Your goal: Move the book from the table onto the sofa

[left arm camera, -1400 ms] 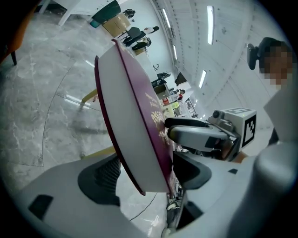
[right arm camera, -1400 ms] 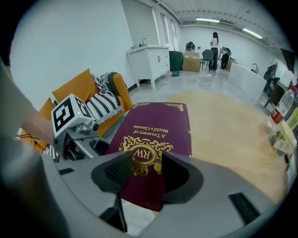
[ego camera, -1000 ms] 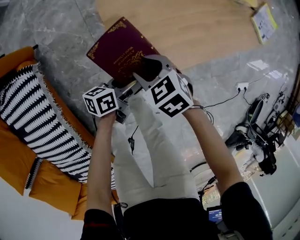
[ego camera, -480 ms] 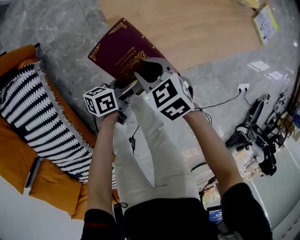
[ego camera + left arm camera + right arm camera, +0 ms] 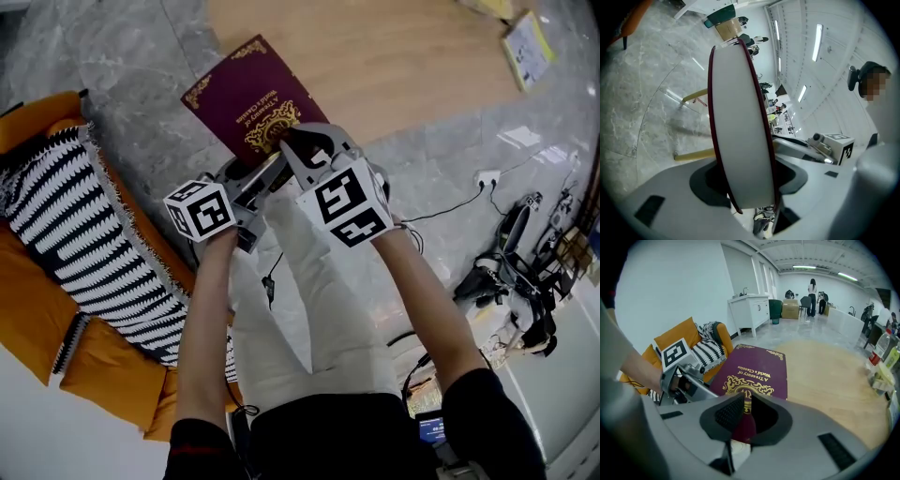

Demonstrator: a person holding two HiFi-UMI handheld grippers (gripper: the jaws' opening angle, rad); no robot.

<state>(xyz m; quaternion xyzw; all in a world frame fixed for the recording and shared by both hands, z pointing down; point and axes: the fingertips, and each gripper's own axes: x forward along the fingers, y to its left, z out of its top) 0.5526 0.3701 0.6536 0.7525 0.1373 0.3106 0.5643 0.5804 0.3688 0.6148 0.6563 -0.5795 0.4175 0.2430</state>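
the maroon book (image 5: 246, 103) lies over the near edge of the wooden surface (image 5: 394, 56), with one corner out past it above the grey floor (image 5: 141, 56). the left gripper (image 5: 744, 174) takes the book's whole thickness between its closing jaws, pads against both covers. the right gripper (image 5: 746, 416) is closing narrow on the cover's near corner. the orange sofa (image 5: 37, 309), with its striped throw (image 5: 66, 225), stands off to the left, apart from the book.
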